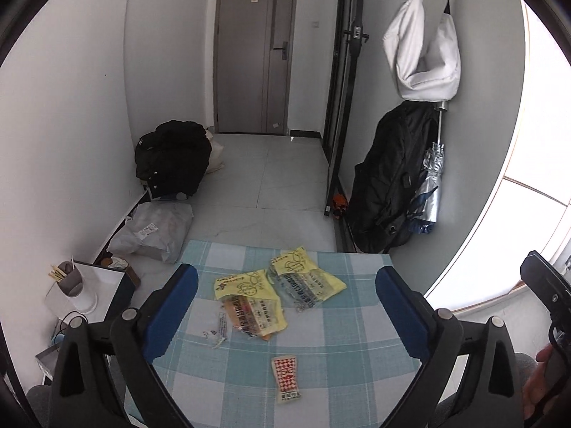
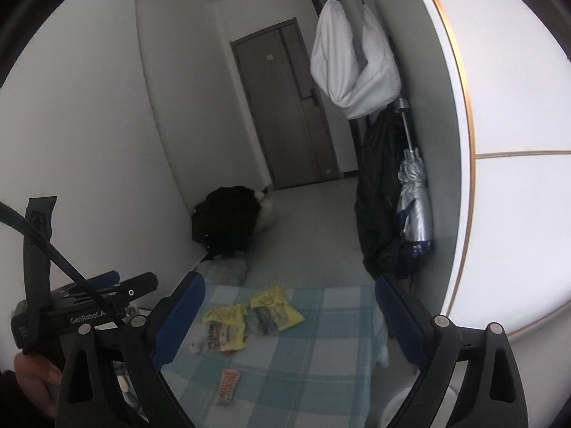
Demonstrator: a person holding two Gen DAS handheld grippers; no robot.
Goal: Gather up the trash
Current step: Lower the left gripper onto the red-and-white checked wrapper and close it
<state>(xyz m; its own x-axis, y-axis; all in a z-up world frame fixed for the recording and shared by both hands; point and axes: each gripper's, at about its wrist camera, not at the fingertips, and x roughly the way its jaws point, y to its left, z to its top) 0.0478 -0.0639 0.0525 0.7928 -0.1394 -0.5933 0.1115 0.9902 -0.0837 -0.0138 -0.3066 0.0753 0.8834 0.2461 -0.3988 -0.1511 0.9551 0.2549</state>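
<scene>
Two yellow plastic wrappers lie on the blue-checked tablecloth (image 1: 321, 349): a left one (image 1: 249, 303) and a right one (image 1: 305, 278). A small clear wrapper (image 1: 216, 328) lies left of them. A red-and-white sachet (image 1: 286, 378) lies nearer the front. My left gripper (image 1: 285, 324) is open above the table, its blue fingers either side of the trash. My right gripper (image 2: 289, 324) is open and empty, further back. In the right wrist view I see the wrappers (image 2: 226, 324) (image 2: 274, 308) and the sachet (image 2: 228, 387).
A white box (image 1: 92, 292) with a grey cup of sticks (image 1: 69, 281) stands left of the table. A grey parcel bag (image 1: 157, 228) and a black bag (image 1: 173, 157) lie on the floor. A black jacket (image 1: 389, 182), an umbrella and a white bag hang on the right wall.
</scene>
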